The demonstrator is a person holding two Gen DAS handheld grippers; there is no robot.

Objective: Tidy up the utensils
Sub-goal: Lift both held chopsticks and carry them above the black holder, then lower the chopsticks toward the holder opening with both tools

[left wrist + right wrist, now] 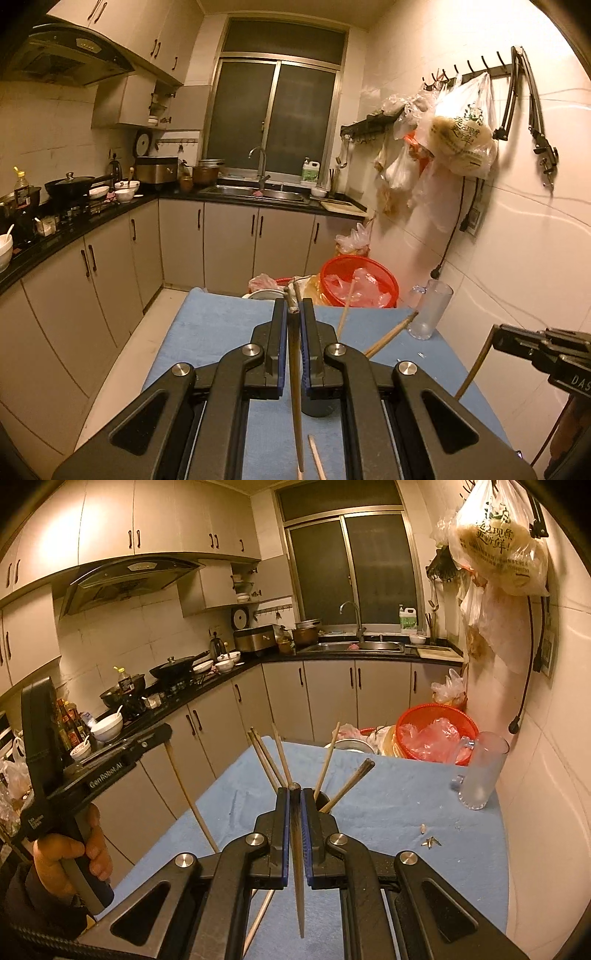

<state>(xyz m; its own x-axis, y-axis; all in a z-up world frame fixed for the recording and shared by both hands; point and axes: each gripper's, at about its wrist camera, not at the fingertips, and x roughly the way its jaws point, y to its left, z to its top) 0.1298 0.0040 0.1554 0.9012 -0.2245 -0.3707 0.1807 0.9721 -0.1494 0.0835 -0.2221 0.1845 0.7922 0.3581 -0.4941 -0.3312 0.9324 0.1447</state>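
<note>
My left gripper (294, 312) is shut on a wooden chopstick (295, 387) that hangs down between the pads, above the blue cloth table (207, 332). My right gripper (294, 788) is shut on another chopstick (297, 871), held just above a dark holder cup (322, 797) with several chopsticks (273, 757) standing in it. The cup (317, 410) shows partly under my left gripper. The left gripper (147, 738) with its chopstick (188, 794) shows at the left of the right wrist view; the right gripper (532, 343) shows at the right of the left wrist view. A loose chopstick (316, 458) lies on the cloth.
A clear glass mug (480, 771) stands at the table's far right by the wall. A red basket (432, 734) with plastic bags sits beyond the table's far edge. Small scraps (430, 842) lie on the cloth. Kitchen counters run along the left and back.
</note>
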